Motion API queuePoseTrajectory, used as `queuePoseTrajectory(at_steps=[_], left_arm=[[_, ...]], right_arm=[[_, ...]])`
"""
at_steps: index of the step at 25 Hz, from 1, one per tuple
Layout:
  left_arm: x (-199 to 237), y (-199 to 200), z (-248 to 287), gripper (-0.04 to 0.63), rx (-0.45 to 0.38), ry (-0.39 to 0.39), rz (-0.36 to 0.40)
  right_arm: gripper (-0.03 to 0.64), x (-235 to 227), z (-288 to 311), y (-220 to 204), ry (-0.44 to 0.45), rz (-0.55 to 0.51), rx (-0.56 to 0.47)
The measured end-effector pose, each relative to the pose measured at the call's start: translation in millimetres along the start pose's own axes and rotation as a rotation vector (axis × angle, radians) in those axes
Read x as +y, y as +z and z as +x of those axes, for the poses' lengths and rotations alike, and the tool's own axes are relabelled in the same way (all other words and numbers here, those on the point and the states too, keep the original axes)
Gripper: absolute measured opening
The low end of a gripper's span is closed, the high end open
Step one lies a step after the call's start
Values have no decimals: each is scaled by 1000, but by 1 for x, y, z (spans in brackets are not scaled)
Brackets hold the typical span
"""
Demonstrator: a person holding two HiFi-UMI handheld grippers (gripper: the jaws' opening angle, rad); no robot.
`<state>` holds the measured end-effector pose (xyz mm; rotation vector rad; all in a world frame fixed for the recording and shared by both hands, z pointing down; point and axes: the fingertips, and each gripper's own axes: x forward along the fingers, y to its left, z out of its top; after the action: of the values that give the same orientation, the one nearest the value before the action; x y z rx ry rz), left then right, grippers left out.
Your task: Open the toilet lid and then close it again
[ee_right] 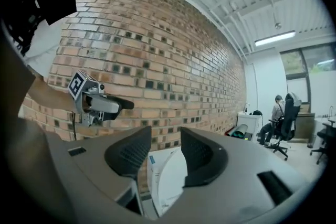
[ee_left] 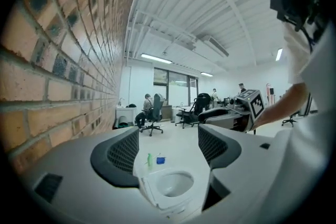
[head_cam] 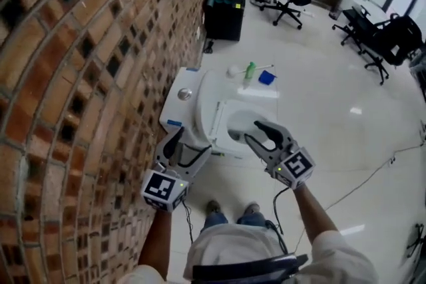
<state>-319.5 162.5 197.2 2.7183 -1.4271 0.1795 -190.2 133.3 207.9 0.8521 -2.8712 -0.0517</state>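
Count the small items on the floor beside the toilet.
3: a green bottle, a blue object just right of it in the head view, and a white round-headed item to its left. More may be hidden behind the toilet.

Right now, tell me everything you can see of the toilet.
The toilet is white, glossy and ceramic-looking. Its tank, with a round silver flush button on top, backs onto the brick wall. The lid stands raised in front of the tank, leaving the bowl open. It stands on the pale floor; the left gripper and right gripper are both clear of it.
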Motion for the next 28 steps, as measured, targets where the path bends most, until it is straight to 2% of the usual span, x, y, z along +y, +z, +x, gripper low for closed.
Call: queuePoseTrajectory(at_steps=[3,6,11,18,22,28], left_arm=[[-20,13,6,350,-31,-45,-34],[-36,11,10,350,-18,-79,-53],[-53,9,22,350,-27,-116,-69],[-63,-5,26,341,21,-98,-85],[-59,-7,21,342,-4,-106,-108],[-44,-8,20,342,-6,-108,-105]], right_arm=[[170,-2,-29,-1,-16,-19,13],[170,6,-49,-13,-27,-4,38],[170,11,-57,-18,-10,-36,62],[170,20,-61,-16,-10,-31,45],[170,26,-54,-18,-6,-27,48],[170,27,-37,-21,-5,-29,71]])
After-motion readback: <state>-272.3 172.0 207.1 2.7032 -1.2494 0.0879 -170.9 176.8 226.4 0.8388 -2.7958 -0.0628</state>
